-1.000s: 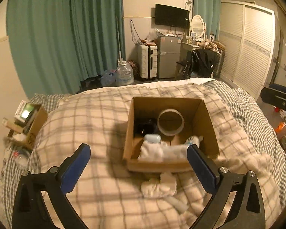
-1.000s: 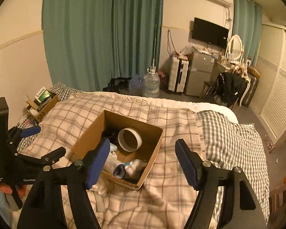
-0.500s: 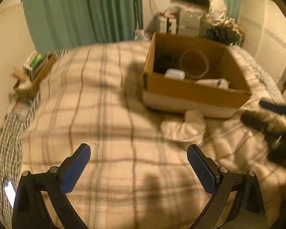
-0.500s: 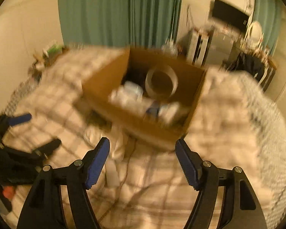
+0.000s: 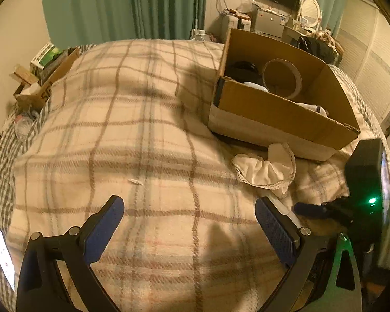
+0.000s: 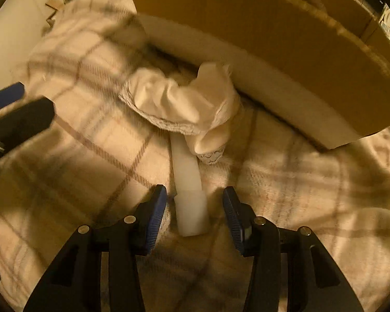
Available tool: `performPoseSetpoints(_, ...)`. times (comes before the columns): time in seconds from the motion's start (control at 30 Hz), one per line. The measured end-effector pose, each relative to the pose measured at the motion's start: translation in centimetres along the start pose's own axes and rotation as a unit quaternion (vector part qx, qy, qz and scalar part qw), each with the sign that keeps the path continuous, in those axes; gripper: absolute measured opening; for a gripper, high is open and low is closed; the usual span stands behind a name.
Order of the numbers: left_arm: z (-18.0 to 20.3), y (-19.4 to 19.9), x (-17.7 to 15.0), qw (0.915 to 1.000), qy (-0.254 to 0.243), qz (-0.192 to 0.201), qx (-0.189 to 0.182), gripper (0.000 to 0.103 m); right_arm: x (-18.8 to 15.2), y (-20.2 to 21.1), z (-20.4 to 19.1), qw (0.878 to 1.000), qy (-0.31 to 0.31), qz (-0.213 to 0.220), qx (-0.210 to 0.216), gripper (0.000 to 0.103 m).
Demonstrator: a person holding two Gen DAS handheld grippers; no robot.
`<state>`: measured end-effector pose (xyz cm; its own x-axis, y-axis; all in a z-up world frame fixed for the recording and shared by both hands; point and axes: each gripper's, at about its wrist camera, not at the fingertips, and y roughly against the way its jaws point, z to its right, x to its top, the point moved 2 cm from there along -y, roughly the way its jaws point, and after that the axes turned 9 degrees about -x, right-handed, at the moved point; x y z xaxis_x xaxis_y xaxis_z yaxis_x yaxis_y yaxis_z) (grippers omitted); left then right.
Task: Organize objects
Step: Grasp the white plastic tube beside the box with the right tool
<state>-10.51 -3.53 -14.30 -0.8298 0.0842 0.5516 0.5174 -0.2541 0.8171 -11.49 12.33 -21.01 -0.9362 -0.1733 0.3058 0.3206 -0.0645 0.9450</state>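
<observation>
A white tube [image 6: 187, 171] with a wide cap lies on the plaid blanket [image 6: 78, 169], its far end tucked under a crumpled white cloth [image 6: 179, 104]. My right gripper [image 6: 194, 195] points steeply down and straddles the cap. Its jaws are closing, with a gap still showing on each side. Just behind stands the open cardboard box [image 6: 273, 39]. In the left wrist view, the box [image 5: 273, 114] holds a tape roll [image 5: 282, 78] and other items, and the cloth [image 5: 265, 169] lies before it. My left gripper [image 5: 189, 208] hangs open over bare blanket.
A lit phone [image 5: 2, 257] lies at the bed's left edge. A small carton of clutter [image 5: 46, 78] sits beside the bed at the far left. Green curtains [image 5: 117, 7], a TV and a wardrobe stand beyond the bed.
Both grippers have dropped toward the bed. The right one came down in front of the box onto the white tube, and its jaws narrowed. The left one stayed wide open.
</observation>
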Motion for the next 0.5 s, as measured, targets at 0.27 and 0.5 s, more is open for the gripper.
performPoseSetpoints(0.27, 0.4, 1.0, -0.4, 0.9998, -0.004, 0.017, 0.000, 0.103, -2.1, 5.0, 1.4, 0.997, -0.023, 0.067, -0.015, 0.017)
performPoseSetpoints(0.5, 2.6, 0.8, 0.2, 0.9991, -0.039, 0.009, 0.017, 0.103, -3.8, 12.9, 5.5, 0.982, -0.074, 0.168, -0.036, 0.017)
